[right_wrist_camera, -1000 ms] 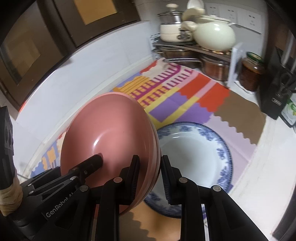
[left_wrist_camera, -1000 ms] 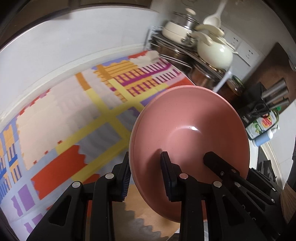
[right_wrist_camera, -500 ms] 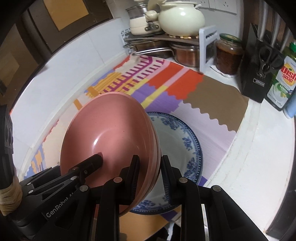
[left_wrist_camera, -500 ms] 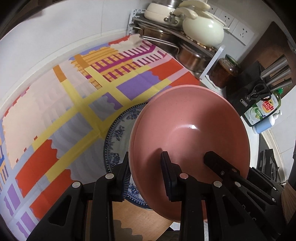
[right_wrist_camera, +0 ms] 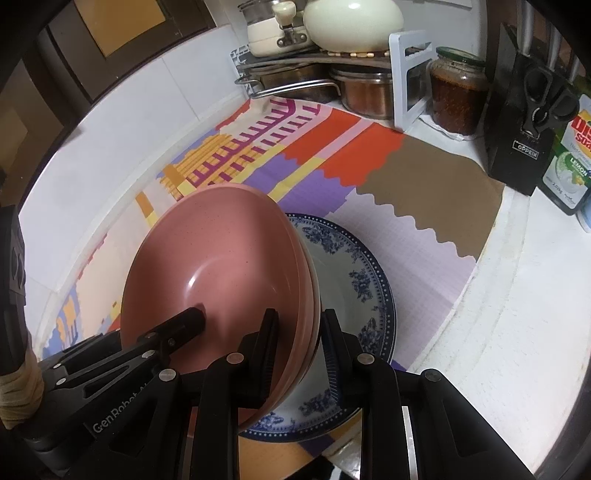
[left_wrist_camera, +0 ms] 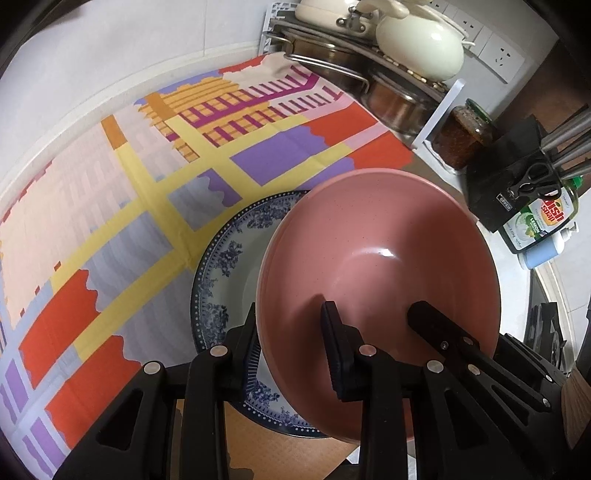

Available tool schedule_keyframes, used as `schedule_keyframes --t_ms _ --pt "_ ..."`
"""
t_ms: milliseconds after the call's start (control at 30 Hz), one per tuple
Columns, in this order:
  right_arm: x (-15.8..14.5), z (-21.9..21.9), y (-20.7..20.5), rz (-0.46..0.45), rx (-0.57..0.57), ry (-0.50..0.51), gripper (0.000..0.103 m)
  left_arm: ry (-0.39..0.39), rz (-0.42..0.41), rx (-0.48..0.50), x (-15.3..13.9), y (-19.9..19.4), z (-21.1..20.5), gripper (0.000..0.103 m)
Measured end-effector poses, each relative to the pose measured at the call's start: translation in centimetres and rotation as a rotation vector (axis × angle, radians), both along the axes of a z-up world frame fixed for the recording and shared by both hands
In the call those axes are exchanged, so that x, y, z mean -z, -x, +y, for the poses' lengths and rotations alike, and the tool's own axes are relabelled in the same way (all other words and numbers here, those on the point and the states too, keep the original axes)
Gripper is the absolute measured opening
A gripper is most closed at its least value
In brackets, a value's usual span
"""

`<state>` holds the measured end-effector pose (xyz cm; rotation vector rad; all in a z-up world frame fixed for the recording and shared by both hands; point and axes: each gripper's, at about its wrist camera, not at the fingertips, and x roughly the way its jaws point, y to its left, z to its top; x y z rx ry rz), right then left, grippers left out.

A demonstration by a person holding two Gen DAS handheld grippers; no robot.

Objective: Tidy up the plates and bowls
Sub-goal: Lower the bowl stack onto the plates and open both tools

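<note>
Pink bowl [left_wrist_camera: 380, 266]: being carried tilted above the blue-and-white plate [left_wrist_camera: 221, 280], gripped at opposite edges by both grippers. In the right wrist view the pink bowl [right_wrist_camera: 218, 266] is showing a layered rim edge at its right side; whether this is one bowl or a nested stack cannot be told.

Left gripper [left_wrist_camera: 291, 354]: fingers closing narrowly on the bowl's near-left rim, one pad outside the wall, the other lying inside against the inner surface.

Right gripper [right_wrist_camera: 299, 354]: fingers pinching the bowl's opposite rim narrowly, the left pad inside the bowl, the right pad outside between the bowl and the plate. In the left wrist view one of its fingers [left_wrist_camera: 439, 328] is reaching into the bowl from the near right.

Blue-and-white plate [right_wrist_camera: 354, 280]: lying flat on the patterned mat [left_wrist_camera: 110, 221], partly hidden under the bowl; whether the bowl is touching it cannot be told.

Surroundings, far side: cream pot [right_wrist_camera: 351, 22] sitting on a metal rack [right_wrist_camera: 295, 70]; jar [right_wrist_camera: 458, 92] just right of the rack; black knife block [right_wrist_camera: 524, 122] and dish soap bottle [right_wrist_camera: 569, 162] standing at the far right on the white counter [right_wrist_camera: 498, 332].
</note>
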<state>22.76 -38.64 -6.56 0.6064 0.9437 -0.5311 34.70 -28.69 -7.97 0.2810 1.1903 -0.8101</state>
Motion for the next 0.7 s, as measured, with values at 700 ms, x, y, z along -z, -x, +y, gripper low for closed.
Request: schedule_keyframes --t_ms 700 --pt "-2.3 0.7 1.8 -0.099 0.039 0.106 0.055 0.070 -0.184 0.031 -3.6 1.4 3.5 0.065"
